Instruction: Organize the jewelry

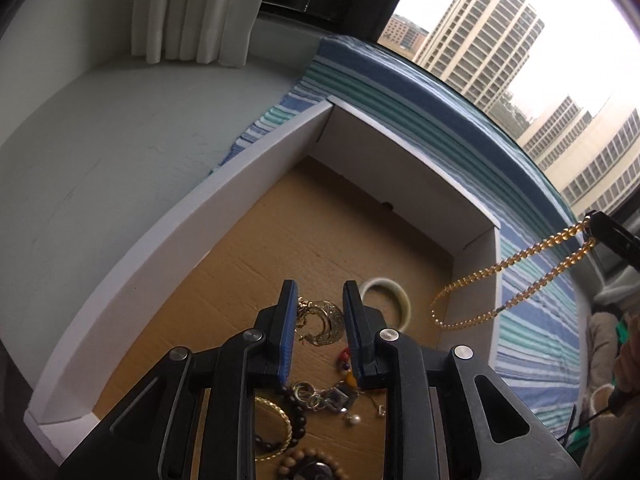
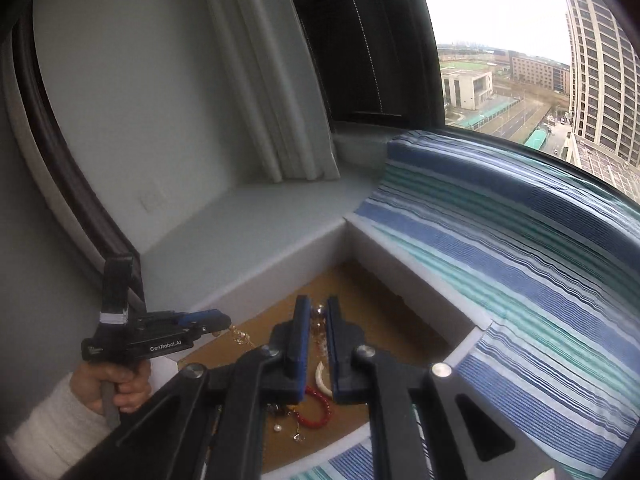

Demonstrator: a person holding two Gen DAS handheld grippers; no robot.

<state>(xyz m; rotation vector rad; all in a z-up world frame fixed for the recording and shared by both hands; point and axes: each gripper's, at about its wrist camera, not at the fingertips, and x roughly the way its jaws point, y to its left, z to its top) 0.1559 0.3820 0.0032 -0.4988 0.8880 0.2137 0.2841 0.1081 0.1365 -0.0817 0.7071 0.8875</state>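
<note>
Your right gripper (image 2: 318, 320) is clenched on the gold bead necklace (image 1: 496, 267), its loop dangling below the tips beside the box wall (image 1: 472, 240) — a snag there could tug it free. Your left gripper (image 1: 320, 300), jaws apart, hovers above the crescent pendant (image 1: 326, 322).

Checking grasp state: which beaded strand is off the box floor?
The amber bead strand, hanging from the right gripper; the dark bead bracelet and wooden bead bracelet lie in the box.

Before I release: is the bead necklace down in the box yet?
Not yet. The necklace hangs from the right gripper, its loop dangling across the box wall; cannot tell whether it touches.
</note>
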